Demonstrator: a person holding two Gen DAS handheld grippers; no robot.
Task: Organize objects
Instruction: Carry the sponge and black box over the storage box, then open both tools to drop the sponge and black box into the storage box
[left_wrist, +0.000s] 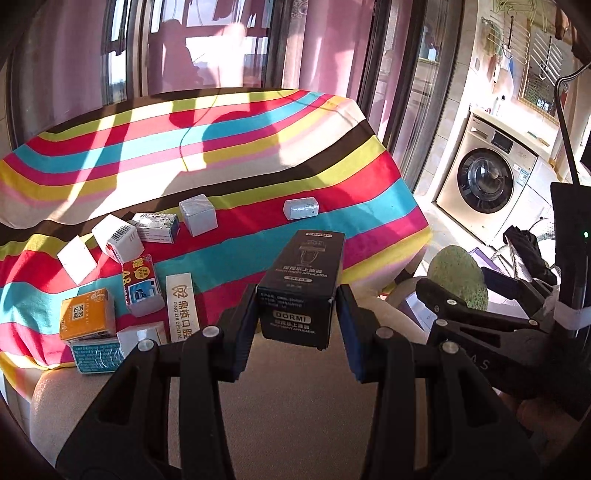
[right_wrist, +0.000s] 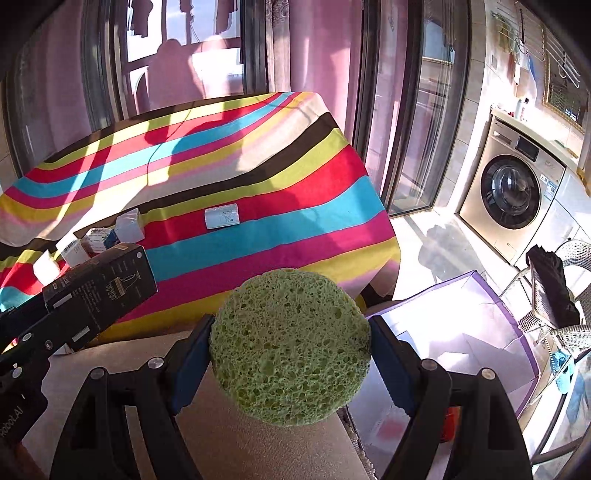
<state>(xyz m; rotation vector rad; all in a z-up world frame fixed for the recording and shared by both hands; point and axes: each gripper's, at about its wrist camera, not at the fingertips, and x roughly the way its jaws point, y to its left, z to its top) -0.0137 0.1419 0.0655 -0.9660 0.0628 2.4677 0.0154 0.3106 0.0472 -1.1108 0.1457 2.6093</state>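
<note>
The left claw (left_wrist: 295, 314) is gripping a tall black cardboard box with white "DORMI" lettering (left_wrist: 301, 288), holding it above the near edge of the desk covered by a multicoloured striped cloth (left_wrist: 229, 147). The right claw (right_wrist: 291, 354) is clenching a round green porous sponge (right_wrist: 290, 343), held beside the desk over an open white box with purple trim (right_wrist: 465, 325). Sorting appears to be partly complete: a loose cluster of small cartons (left_wrist: 122, 266) is lying on the cloth's left side, and one white packet (left_wrist: 301, 208) is sitting apart, awaiting placement.
</note>
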